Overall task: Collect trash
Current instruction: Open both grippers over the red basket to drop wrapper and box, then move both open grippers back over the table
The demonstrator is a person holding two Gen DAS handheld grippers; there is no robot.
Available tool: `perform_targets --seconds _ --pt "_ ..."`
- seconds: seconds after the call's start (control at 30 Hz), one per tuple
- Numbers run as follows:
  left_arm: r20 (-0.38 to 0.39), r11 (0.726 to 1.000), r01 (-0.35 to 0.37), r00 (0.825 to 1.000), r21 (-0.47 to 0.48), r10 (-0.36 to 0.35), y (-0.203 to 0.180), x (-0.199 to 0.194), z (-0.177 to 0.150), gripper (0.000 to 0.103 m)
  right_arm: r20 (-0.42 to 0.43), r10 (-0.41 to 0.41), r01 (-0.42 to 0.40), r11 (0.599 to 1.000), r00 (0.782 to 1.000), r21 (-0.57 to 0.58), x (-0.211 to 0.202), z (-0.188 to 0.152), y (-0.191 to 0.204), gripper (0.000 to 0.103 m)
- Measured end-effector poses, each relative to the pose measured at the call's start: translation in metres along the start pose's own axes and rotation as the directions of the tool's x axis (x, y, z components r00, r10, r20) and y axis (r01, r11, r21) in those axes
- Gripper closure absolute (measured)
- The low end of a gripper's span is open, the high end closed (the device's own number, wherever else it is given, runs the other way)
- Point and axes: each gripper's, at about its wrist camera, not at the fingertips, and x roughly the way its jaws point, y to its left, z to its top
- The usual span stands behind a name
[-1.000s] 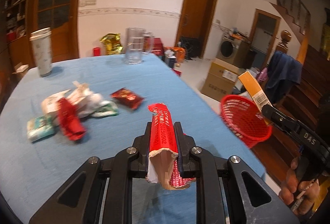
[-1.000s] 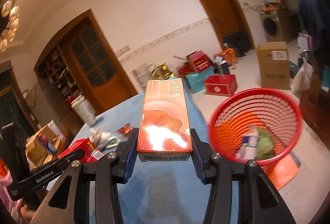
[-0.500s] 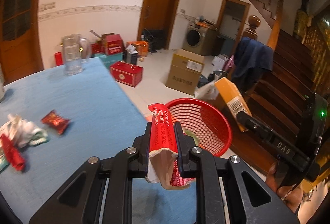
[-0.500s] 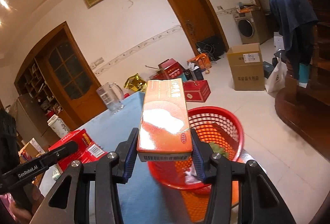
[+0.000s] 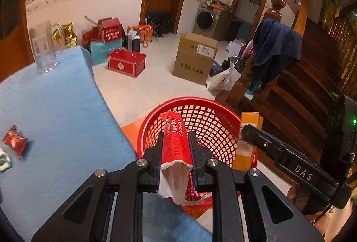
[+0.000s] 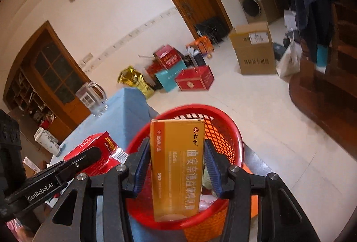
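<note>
My left gripper (image 5: 176, 152) is shut on a torn red packet (image 5: 175, 148) and holds it over the near rim of the red mesh basket (image 5: 214, 117). My right gripper (image 6: 177, 166) has its jaws spread a little wider than the orange box (image 6: 178, 170), which stands tilted between them over the basket (image 6: 232, 130). There is a gap at the right pad; whether the box is still held I cannot tell. In the left wrist view the orange box (image 5: 248, 137) shows at the basket's right rim. The basket holds some trash (image 6: 208, 197).
The blue-covered table (image 5: 55, 119) lies to the left with a red wrapper (image 5: 14, 140) and a glass jug (image 5: 43, 48). Cardboard box (image 5: 195, 57), red gift boxes (image 5: 126, 62) and a washing machine (image 5: 208, 19) stand on the floor. A wooden staircase (image 5: 312, 86) rises at the right.
Both grippers swung right from the table to above the basket. The orange box has tipped upright and the right jaws have opened a little around it.
</note>
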Motion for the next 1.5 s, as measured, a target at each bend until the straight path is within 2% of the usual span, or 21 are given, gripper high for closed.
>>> perform_targets --seconds 0.03,0.1,0.13,0.2,0.33,0.47,0.5,0.63,0.9,1.17,1.5 --pt "-0.016 1.0 0.001 1.0 -0.001 -0.001 0.001 0.007 0.0 0.079 -0.01 0.001 -0.001 1.0 1.0 0.006 0.005 0.002 -0.003 0.05" --pt "-0.022 1.0 -0.003 1.0 -0.012 0.003 0.004 0.012 -0.003 0.032 -0.016 -0.011 0.011 1.0 1.0 0.009 0.008 0.004 -0.007 0.05" --pt "-0.003 1.0 -0.005 1.0 -0.019 0.005 0.006 0.01 -0.005 0.025 -0.012 -0.014 0.014 1.0 1.0 0.011 0.007 0.005 -0.008 0.048" --pt "0.03 1.0 -0.003 1.0 -0.023 0.003 0.008 0.003 -0.007 0.024 0.008 -0.018 0.018 1.0 1.0 0.01 -0.001 0.005 -0.009 0.043" --pt "0.052 1.0 -0.018 0.998 -0.019 0.019 0.012 -0.014 -0.012 0.024 0.046 -0.013 0.014 1.0 0.999 -0.014 -0.019 -0.001 0.0 0.041" --pt "0.11 0.992 -0.129 0.985 -0.013 0.13 0.022 -0.04 -0.029 0.024 0.089 -0.008 0.013 0.998 0.996 -0.056 -0.037 -0.012 0.022 0.028" --pt "0.119 0.988 -0.156 0.981 -0.015 0.156 0.026 -0.044 -0.033 0.024 0.098 -0.009 0.016 0.998 0.995 -0.068 -0.039 -0.015 0.028 0.028" --pt "0.154 0.96 -0.276 0.948 -0.036 0.279 0.049 -0.07 -0.054 0.024 0.106 -0.013 0.025 0.993 0.994 -0.113 -0.04 -0.03 0.052 0.027" --pt "0.197 0.903 -0.419 0.881 -0.093 0.429 0.098 -0.12 -0.095 0.024 0.047 0.019 -0.009 0.981 0.999 -0.195 -0.02 -0.058 0.099 0.027" --pt "0.209 0.862 -0.494 0.836 -0.116 0.507 0.134 -0.154 -0.13 0.024 -0.022 0.052 -0.056 0.962 0.998 -0.269 0.002 -0.084 0.147 0.027" --pt "0.197 0.838 -0.515 0.816 -0.18 0.544 0.17 -0.179 -0.149 0.024 -0.082 0.072 -0.097 0.928 0.994 -0.359 0.022 -0.111 0.201 0.027"
